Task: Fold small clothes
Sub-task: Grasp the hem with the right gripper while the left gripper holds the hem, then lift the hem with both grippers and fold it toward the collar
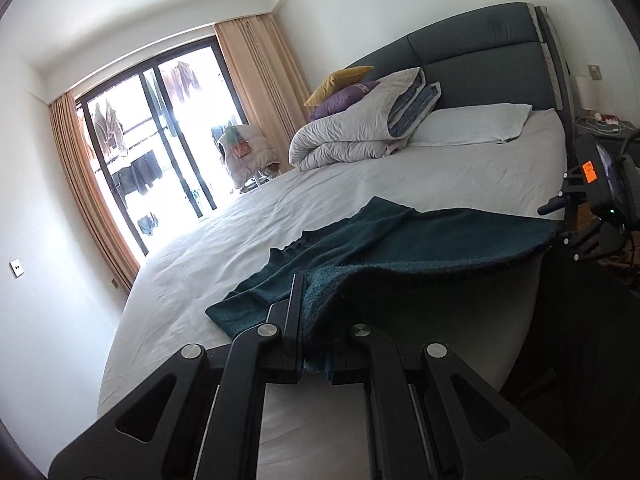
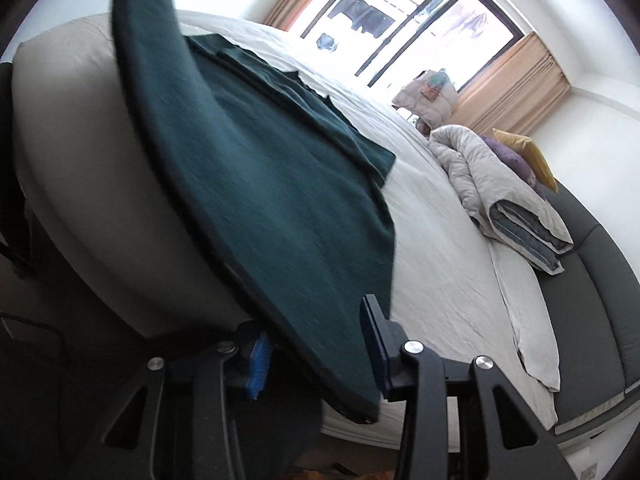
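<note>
Dark green knitted garment (image 1: 400,248) spread across the near half of the bed (image 1: 400,168), its near hem lifted clear of the mattress edge and stretched taut between two claws. Far end, with what looks like a ribbed neckline, lying flat on the white sheet toward the window side of the bed.

Left gripper (image 1: 316,344) clenched hard on one corner of that hem, fuzzy cloth bunched between the pressed-together jaws. Right gripper (image 2: 316,344) at the opposite corner, jaws part-way apart with the hem running between them; blue pad (image 2: 256,364) on one side just beside the cloth, the other pad near it. Impossible to tell from this blurred view whether the pads actually press the fabric, so grip on that corner unconfirmed.

Judged soft, limp and light: thick, fluffy knit, prone to sagging in the middle and stretching if pulled hard. Not slippery, not fragile. Best taken at the two hem corners, pinched well in from the very edge so the loose knit cannot slide out.

Folded duvet (image 1: 360,128), pillows and headboard well beyond the garment, at the head of the bed.
</note>
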`<action>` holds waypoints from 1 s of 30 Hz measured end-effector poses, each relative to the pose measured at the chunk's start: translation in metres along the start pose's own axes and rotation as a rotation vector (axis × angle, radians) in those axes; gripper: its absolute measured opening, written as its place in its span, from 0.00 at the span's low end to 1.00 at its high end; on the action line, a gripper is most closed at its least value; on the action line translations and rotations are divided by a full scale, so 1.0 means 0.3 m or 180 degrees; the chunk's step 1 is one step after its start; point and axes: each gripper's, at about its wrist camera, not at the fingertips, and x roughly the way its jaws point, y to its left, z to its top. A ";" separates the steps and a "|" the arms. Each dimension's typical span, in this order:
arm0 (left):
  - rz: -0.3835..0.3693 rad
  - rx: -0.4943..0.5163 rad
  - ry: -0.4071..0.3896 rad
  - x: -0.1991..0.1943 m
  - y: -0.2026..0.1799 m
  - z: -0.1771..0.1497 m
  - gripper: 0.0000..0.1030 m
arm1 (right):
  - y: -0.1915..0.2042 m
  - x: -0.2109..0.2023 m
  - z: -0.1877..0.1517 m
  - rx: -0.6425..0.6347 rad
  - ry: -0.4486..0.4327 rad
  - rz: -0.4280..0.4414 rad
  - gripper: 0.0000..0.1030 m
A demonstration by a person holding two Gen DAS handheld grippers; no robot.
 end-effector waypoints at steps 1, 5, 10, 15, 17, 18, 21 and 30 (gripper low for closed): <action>-0.0008 -0.0010 0.0015 0.000 0.000 -0.007 0.06 | -0.017 0.009 -0.014 0.0009 0.0040 -0.0023 0.40; -0.0023 -0.0019 0.0070 -0.016 -0.018 -0.047 0.06 | -0.071 0.042 -0.058 0.0065 0.0213 -0.0071 0.31; -0.0052 0.0078 0.0143 -0.022 -0.045 -0.094 0.06 | -0.056 0.044 -0.090 -0.0022 0.0264 -0.0069 0.27; -0.0022 0.0293 0.0235 -0.035 -0.094 -0.162 0.06 | -0.029 0.045 -0.099 -0.0192 0.0229 -0.0083 0.06; 0.0020 0.0428 0.0281 -0.043 -0.115 -0.199 0.06 | -0.033 0.049 -0.094 -0.0252 0.0220 -0.0144 0.04; 0.0026 0.0477 0.0316 -0.047 -0.123 -0.224 0.06 | -0.033 0.049 -0.091 -0.0295 0.0213 -0.0200 0.04; 0.0024 0.0524 0.0376 -0.054 -0.125 -0.268 0.06 | -0.043 0.044 -0.077 -0.0369 0.0178 -0.0289 0.03; 0.0152 0.0493 0.0310 -0.078 -0.076 -0.268 0.06 | -0.107 -0.012 0.058 -0.0375 -0.0083 -0.0438 0.03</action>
